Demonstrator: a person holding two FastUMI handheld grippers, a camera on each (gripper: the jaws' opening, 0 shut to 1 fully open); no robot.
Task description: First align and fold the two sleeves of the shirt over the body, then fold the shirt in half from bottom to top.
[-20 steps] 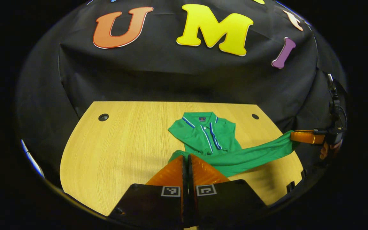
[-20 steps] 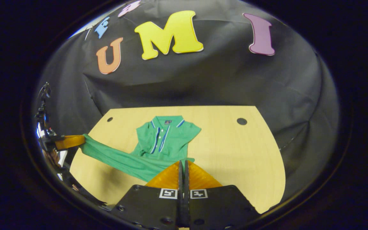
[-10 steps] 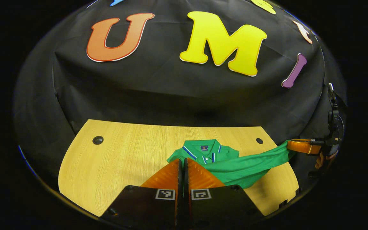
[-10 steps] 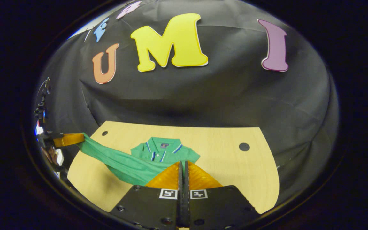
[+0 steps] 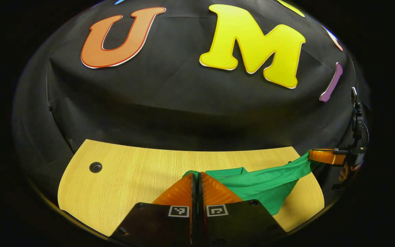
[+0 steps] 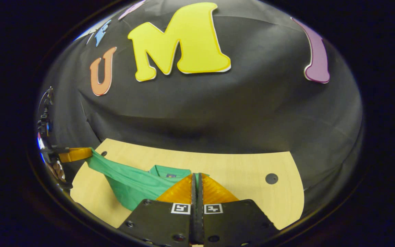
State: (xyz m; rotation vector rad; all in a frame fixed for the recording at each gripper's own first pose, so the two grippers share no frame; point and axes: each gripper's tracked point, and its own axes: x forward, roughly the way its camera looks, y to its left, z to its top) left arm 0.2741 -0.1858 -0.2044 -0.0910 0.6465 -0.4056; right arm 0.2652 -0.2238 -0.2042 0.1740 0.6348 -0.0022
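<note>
A green polo shirt (image 5: 264, 181) lies on the wooden table (image 5: 125, 171). Its lower edge is lifted and stretched as a band between my two grippers, and it hangs over the shirt's body. My left gripper (image 5: 197, 174) is shut on one end of that edge. The right gripper (image 5: 322, 156), at the far right of the left gripper view, pinches the other end. In the right gripper view, my right gripper (image 6: 196, 175) is shut on the shirt (image 6: 132, 178), and the left gripper (image 6: 77, 154) holds it at the far left. The collar (image 6: 170, 170) peeks above the lifted cloth.
The table has a round cable hole near each back corner (image 5: 95, 167) (image 6: 271, 178). The booth's black cloth wall (image 5: 183, 113) rises just behind the table's far edge. A hand (image 5: 350, 168) holds the right gripper beyond the table's right side.
Both grippers have carried the lifted lower edge forward toward the collar. The shirt's placket and chest, visible earlier, are now covered by the raised cloth. The wall looms closer.
</note>
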